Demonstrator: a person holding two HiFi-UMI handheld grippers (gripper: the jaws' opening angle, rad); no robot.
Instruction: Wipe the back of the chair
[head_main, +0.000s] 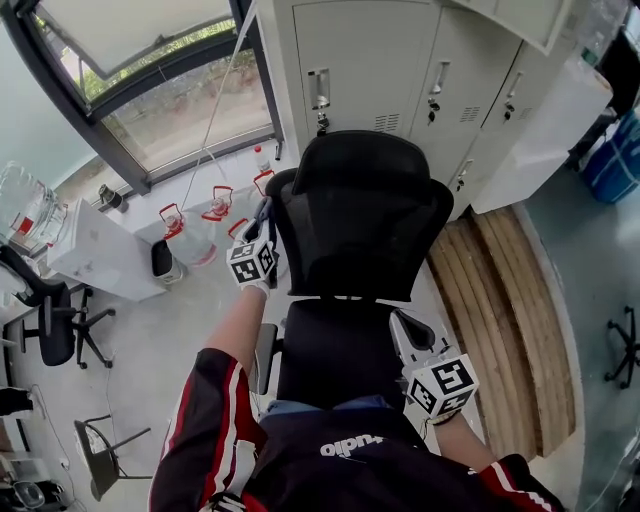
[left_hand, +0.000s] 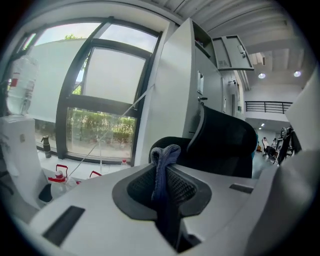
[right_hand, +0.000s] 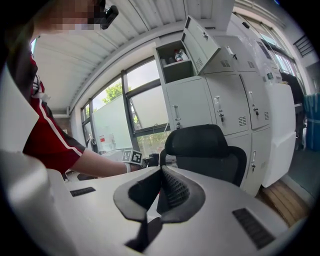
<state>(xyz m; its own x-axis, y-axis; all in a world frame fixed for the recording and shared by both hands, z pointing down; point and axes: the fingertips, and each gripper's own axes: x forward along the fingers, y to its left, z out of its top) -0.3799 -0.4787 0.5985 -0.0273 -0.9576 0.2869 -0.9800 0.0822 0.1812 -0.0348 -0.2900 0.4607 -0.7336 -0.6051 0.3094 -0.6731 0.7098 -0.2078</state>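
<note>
Head view first, the listener asks: where is the chair?

Describer: Black mesh office chair (head_main: 360, 220) with a headrest, seen steeply from above. Its seat is toward the person and its back is toward a row of pale lockers (head_main: 400, 60). The left claw (head_main: 264, 215) is at the left edge of the chair's back, about halfway up.

Listener: Is it holding anything?

Describer: Left gripper view shows its jaws clamped on a dark blue cloth (left_hand: 162, 172), with a fold sticking up past the tips. The chair's back lies just beyond. I cannot tell whether the cloth touches the mesh.

Listener: And the other 1?

Describer: Right gripper view shows the right claw (right_hand: 162, 175) closed, with nothing between its jaws. From above, it sits low beside the right side of the seat, apart from the back.

Listener: How far along is the wiping?

Describer: That is hard to judge. The mesh shows no damp patch or streak, so nothing marks a wiped part. With the cloth at 1 edge, I would judge this to be near the start of the wipe, or at the end of a pass. The wide middle, the right side and the headrest are likely left to do.
</note>
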